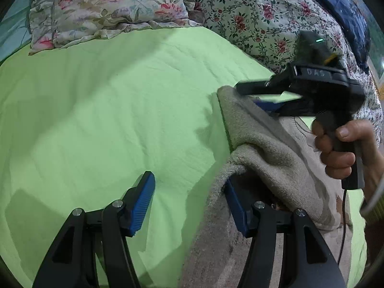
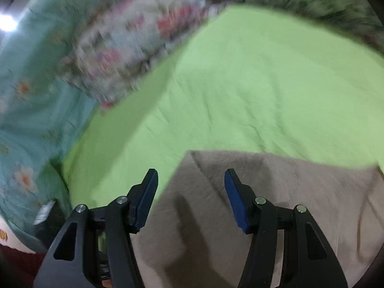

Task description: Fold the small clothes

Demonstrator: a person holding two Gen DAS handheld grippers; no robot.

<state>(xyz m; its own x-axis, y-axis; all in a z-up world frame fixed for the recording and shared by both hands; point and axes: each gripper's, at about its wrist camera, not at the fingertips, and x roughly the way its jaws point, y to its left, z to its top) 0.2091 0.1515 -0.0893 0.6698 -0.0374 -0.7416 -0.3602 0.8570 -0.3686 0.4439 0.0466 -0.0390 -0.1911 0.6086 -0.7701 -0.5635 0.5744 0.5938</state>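
The beige garment (image 1: 268,158) lay on the green bed sheet (image 1: 108,110), off to the right of my left tongs (image 1: 189,199) and directly under and ahead of my right tongs (image 2: 190,192). Its long axis seemed to run from near me away toward the floral quilt (image 1: 252,16), with a raised fold along its left edge. My left tongs stood wide: the left pad hung over bare sheet, while the right pad was tucked under that lifted fold, so the cloth draped over it without being pinched. My right tongs were also spread wide, holding nothing, both pads just above the cloth near its far corner. I judged the right tongs the nearer to the far edge, the left to the near side edge, so the coming move would turn on closing on that edge and carrying it across toward the right.

The left wrist view showed what the right could not: my right hand (image 1: 343,148) gripping its handle, and the fold humped up between the two tools. The right wrist view, blurred, showed the garment's flat top face and its straight far edge against the sheet, plus the floral pillow (image 2: 134,48) beyond.
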